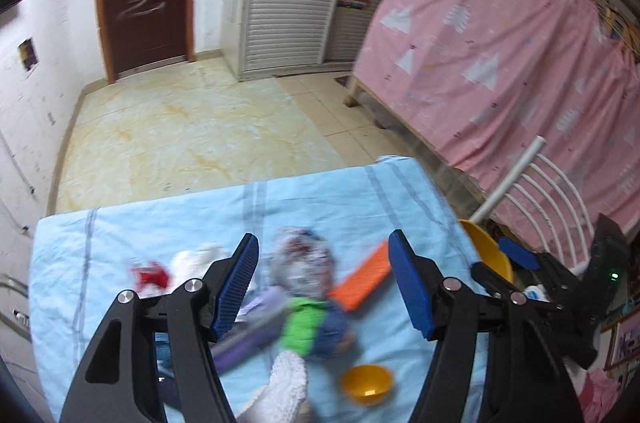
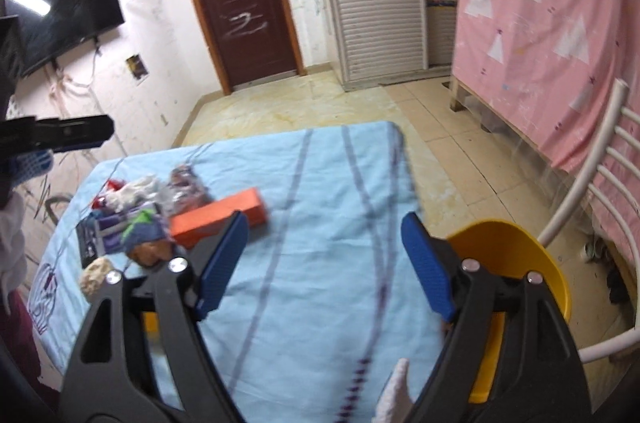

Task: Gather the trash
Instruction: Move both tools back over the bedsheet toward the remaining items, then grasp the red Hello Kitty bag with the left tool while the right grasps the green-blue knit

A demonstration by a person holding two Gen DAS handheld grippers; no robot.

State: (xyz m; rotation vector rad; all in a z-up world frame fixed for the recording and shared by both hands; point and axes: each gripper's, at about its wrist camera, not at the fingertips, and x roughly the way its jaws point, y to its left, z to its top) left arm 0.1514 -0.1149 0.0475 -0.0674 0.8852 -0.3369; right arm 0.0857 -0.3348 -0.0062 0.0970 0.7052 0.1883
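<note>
A pile of trash lies on the light blue tablecloth (image 1: 160, 219): a crinkled plastic wrapper (image 1: 304, 259), an orange box (image 1: 362, 279), a red wrapper (image 1: 150, 273), white crumpled tissue (image 1: 196, 259), a green and blue packet (image 1: 316, 327) and a purple pack (image 1: 248, 335). My left gripper (image 1: 324, 283) is open above the pile, holding nothing. My right gripper (image 2: 324, 263) is open and empty over bare cloth (image 2: 320, 183), right of the orange box (image 2: 220, 215). A yellow bin (image 2: 516, 263) stands at the table's right edge.
A small orange bowl (image 1: 366, 383) sits on the cloth near me. A white metal chair (image 2: 600, 183) stands to the right by a pink curtain (image 2: 560, 23). Beyond the table are the floor (image 1: 192, 135), a brown door (image 2: 244, 3) and a wall TV (image 2: 64, 15).
</note>
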